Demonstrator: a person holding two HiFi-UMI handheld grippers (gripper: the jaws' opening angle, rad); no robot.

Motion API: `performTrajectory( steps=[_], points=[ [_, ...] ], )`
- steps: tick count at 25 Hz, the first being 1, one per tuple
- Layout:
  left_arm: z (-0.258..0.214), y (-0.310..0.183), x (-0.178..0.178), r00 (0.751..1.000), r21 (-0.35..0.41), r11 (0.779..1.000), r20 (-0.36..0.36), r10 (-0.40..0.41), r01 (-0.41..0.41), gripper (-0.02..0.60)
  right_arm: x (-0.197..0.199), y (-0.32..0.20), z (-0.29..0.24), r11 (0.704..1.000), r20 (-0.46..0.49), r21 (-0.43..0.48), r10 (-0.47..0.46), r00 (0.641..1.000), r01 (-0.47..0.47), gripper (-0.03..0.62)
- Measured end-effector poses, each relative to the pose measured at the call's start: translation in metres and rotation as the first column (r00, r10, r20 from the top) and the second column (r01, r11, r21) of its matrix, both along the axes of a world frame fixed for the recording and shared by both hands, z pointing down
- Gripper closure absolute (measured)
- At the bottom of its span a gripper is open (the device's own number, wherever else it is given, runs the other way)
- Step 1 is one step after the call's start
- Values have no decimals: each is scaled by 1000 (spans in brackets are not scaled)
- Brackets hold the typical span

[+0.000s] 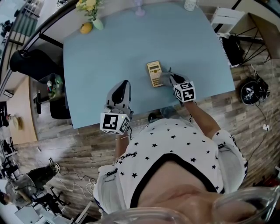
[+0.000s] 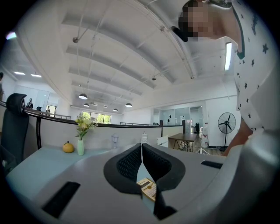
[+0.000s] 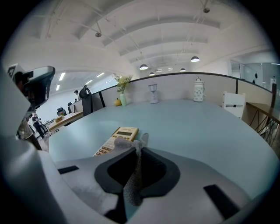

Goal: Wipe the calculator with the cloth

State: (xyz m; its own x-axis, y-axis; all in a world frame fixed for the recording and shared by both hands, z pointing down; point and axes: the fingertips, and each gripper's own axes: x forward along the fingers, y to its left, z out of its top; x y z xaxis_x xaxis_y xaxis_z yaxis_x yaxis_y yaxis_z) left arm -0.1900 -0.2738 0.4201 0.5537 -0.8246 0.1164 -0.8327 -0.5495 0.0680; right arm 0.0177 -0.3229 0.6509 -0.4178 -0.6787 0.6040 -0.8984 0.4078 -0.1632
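A tan calculator (image 1: pixel 154 73) lies flat on the light blue table (image 1: pixel 109 48), near its front edge. My right gripper (image 1: pixel 169 77) is shut on a grey cloth (image 3: pixel 131 175), and the cloth's bunched end (image 1: pixel 165 78) rests against the calculator's lower right part (image 3: pixel 114 139). My left gripper (image 1: pixel 121 90) hovers over the table to the calculator's lower left, shut with nothing between its jaws. Past the left gripper's closed fingertips (image 2: pixel 141 151) a corner of the calculator (image 2: pixel 148 188) shows.
At the table's far edge stand a vase of yellow flowers (image 1: pixel 91 11) with an orange fruit (image 1: pixel 86 28) beside it, a clear glass (image 1: pixel 139 8) and a white jar (image 1: pixel 190 4). A white chair (image 1: pixel 226 19) stands off the right corner, a black office chair (image 1: pixel 33 61) at the left.
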Motion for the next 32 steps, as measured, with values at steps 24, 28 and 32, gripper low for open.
performTrajectory(
  steps=[24,28,32],
  points=[
    [7,17,-13,999,-10,999,-5,41,-41,551,-32,21,-128,966,240,250,3,971,-65,562],
    [7,19,-17,999,-12,999,-8,43,-43,551,-40,25,-137,958,230,281,-12,973,-54,563],
    [7,18,-20,999,-9,999,-15,43,-43,551,-51,27,-149,947,208,321,-48,977,-22,565]
  ],
)
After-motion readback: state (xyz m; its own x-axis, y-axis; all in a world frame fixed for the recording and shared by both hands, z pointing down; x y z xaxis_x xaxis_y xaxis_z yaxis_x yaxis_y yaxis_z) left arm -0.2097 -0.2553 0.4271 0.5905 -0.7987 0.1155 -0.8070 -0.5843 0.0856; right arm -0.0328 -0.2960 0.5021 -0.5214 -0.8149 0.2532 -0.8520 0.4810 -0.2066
